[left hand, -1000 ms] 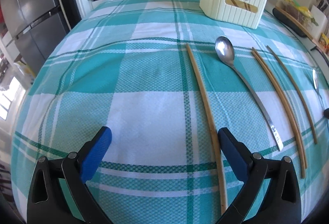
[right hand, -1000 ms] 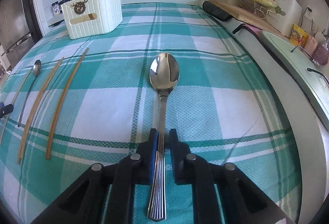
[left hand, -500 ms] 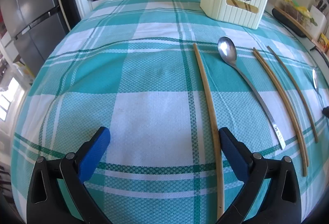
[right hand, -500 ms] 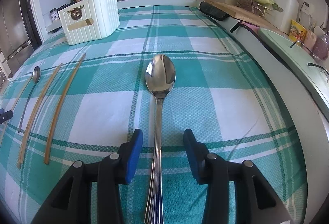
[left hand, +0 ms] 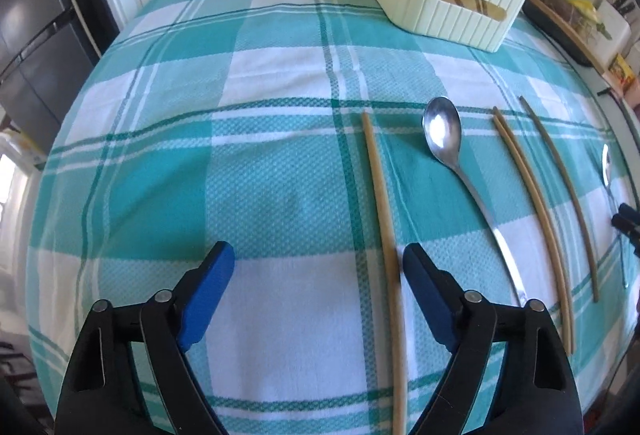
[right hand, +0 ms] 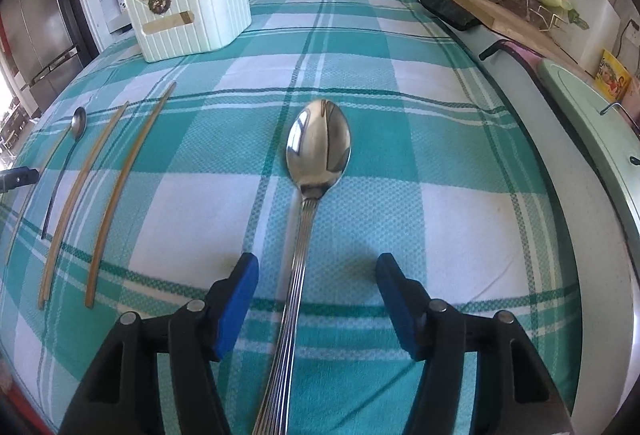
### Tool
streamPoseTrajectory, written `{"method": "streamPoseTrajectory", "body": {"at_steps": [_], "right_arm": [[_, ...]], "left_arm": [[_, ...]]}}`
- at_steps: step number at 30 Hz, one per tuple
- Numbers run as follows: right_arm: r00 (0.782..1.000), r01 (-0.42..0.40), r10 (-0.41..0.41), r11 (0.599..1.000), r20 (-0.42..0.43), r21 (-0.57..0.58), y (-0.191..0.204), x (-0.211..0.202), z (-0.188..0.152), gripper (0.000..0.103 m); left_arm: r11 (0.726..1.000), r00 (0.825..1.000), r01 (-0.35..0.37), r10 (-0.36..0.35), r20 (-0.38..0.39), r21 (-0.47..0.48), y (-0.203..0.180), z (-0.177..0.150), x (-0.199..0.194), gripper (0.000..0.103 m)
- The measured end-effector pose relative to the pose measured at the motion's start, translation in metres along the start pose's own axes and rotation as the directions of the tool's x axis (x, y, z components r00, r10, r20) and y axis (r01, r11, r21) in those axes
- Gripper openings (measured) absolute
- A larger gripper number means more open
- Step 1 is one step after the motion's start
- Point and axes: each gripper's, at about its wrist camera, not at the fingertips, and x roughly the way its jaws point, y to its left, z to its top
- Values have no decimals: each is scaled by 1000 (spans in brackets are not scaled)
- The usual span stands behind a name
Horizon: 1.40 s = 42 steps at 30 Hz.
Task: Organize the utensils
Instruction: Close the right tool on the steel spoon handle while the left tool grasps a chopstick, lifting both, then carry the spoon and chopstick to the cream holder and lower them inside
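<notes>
2 hand-held grippers, left (left hand: 318,267) and right (right hand: 316,277), are spread wide, empty; the ribbed spoon (right hand: 316,171) is straddled by the right.

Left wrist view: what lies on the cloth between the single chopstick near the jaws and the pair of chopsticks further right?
In the left wrist view, one small metal spoon lies between the single chopstick and the pair of chopsticks.

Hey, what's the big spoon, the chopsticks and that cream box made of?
Big spoon: polished metal, likely stainless steel; its bowl mirrors the room. Chopsticks: matte tan, probably bamboo or wood. Cream box: ribbed, smooth, looks like plastic, though uncertain.
</notes>
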Motion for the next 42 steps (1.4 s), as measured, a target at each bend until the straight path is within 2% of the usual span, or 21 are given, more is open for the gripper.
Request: {"method": "streamPoseTrajectory", "body": {"at_steps": [4, 5, 6, 7, 8, 9, 11, 15, 19, 22, 27, 31, 34, 42], "right_arm": [[1000, -20, 19, 999, 15, 36, 2, 15, 23, 65], [1000, -13, 12, 999, 24, 46, 2, 19, 29, 65], [999, -2, 0, 999, 35, 52, 4, 24, 35, 65], [999, 7, -10, 998, 44, 56, 5, 27, 39, 62], [998, 20, -23, 998, 54, 61, 6, 31, 44, 60], [997, 38, -43, 997, 70, 63, 7, 34, 48, 45], [995, 55, -60, 996, 84, 64, 6, 36, 53, 42], [992, -23, 10, 995, 126, 101, -1, 25, 53, 41], [968, -108, 88, 991, 234, 76, 3, -20, 51, 41], [939, -164, 147, 986, 310, 29, 10, -64, 51, 41], [892, -192, 192, 980, 410, -42, 24, -121, 54, 42], [866, -209, 208, 977, 455, -49, 30, -141, 60, 41], [853, -209, 210, 976, 477, -57, 34, -148, 68, 41], [836, -209, 212, 976, 507, -63, 38, -154, 97, 41]], "left_arm": [[999, 1000, -20, 20, -12, 43, -14, 15, 7, 76], [999, 1000, -22, 22, -12, 47, -13, 17, 7, 71], [999, 1000, -16, 17, -6, 48, -14, 18, 6, 59], [999, 1000, -12, 12, 5, 49, -17, 17, 4, 53], [999, 1000, -9, 8, 15, 52, -19, 15, 3, 33], [998, 1000, -2, 0, 24, 59, -21, 13, 1, 14], [998, 999, 9, -11, 44, 58, -24, 9, -2, 5], [999, 994, 41, -42, 101, 16, -17, 4, -16, 4], [996, 971, 86, -79, 226, -20, -7, 4, -60, 4], [992, 938, 121, -104, 332, -32, 3, 6, -103, 4], [984, 881, 170, -130, 455, -48, 17, 8, -154, 4], [976, 846, 208, -148, 513, -61, 25, 12, -174, 4], [977, 816, 204, -134, 562, -63, 28, 14, -181, 5], [961, 796, 250, -134, 590, -119, 39, 16, -178, 5]]}}
